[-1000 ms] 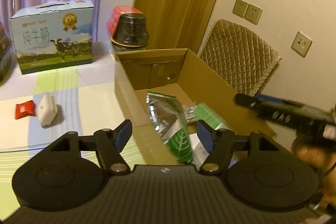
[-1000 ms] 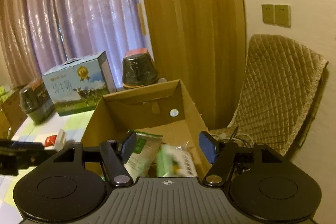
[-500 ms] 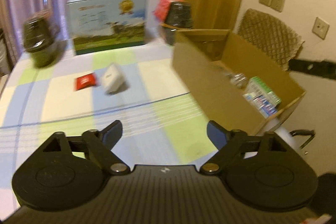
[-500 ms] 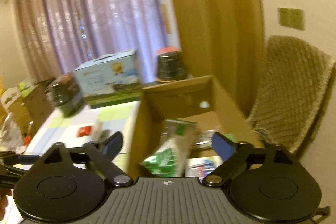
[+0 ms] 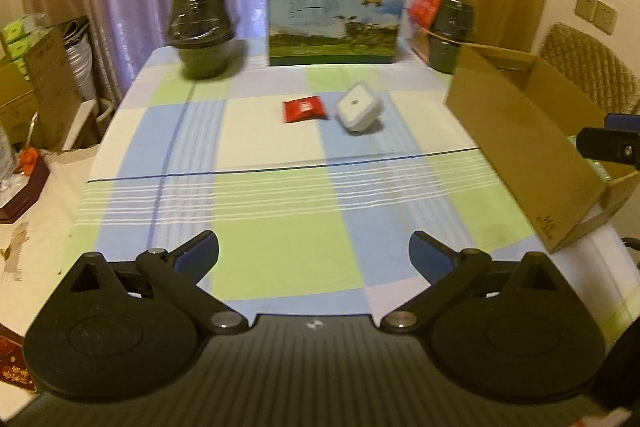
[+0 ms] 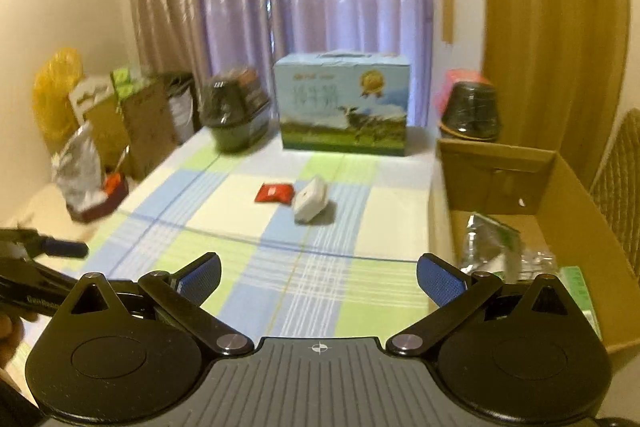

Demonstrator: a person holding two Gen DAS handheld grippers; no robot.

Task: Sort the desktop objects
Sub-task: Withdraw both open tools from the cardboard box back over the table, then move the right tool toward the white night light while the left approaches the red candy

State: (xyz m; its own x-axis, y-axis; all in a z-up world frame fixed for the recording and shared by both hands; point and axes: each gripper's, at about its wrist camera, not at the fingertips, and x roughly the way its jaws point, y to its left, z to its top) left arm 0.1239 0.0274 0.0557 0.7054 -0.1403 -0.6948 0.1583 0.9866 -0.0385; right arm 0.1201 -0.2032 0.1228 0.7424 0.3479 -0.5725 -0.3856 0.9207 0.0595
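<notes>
I hold my left gripper [image 5: 314, 253] and right gripper [image 6: 318, 277] above the near tabletop [image 5: 280, 211], both spread wide and empty, ready for the next pick. The red packet [image 5: 304, 110] and white case [image 5: 359, 107] lie side by side at the far middle. The cardboard box [image 6: 532, 187] sits open at the right edge, already holding green packets [image 6: 492, 239].
</notes>
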